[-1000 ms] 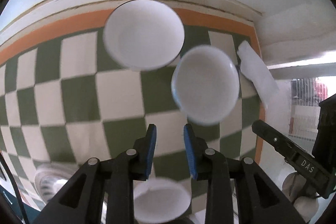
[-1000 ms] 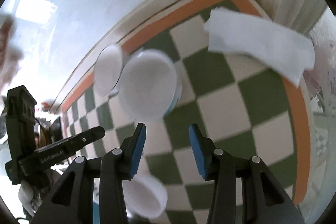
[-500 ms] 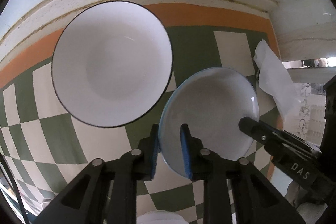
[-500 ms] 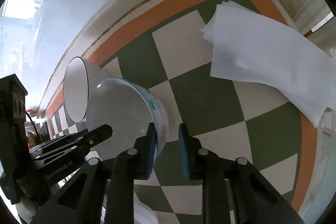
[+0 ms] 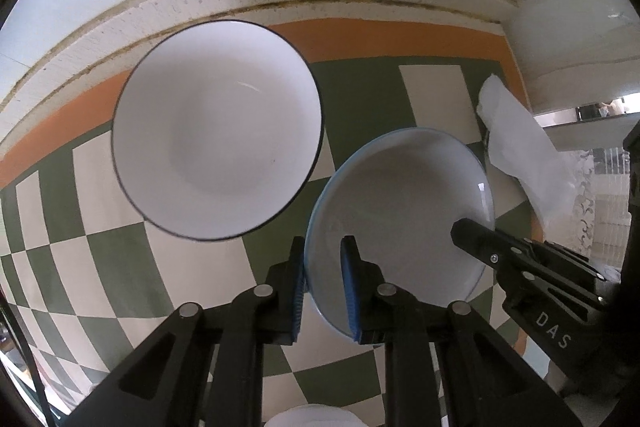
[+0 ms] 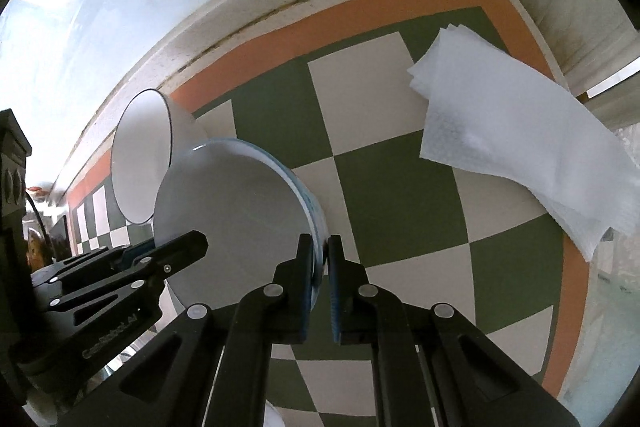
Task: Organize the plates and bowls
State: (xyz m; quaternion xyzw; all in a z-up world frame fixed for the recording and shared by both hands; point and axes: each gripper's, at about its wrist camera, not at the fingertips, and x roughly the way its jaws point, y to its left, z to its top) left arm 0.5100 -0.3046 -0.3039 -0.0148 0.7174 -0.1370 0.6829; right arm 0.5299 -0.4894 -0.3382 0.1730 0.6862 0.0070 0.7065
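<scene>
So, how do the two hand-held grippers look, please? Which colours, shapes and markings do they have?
Both are black plastic with round silver rivets. The left gripper and the right gripper each have two angular fingers with ribbed blue pads. Seen from the other camera, white lettering shows on each one's side; "DAS" is readable on the right one.

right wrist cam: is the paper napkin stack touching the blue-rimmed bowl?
No, the paper napkin stack lies apart from the blue-rimmed bowl, with bare checkered tablecloth between them.
</scene>
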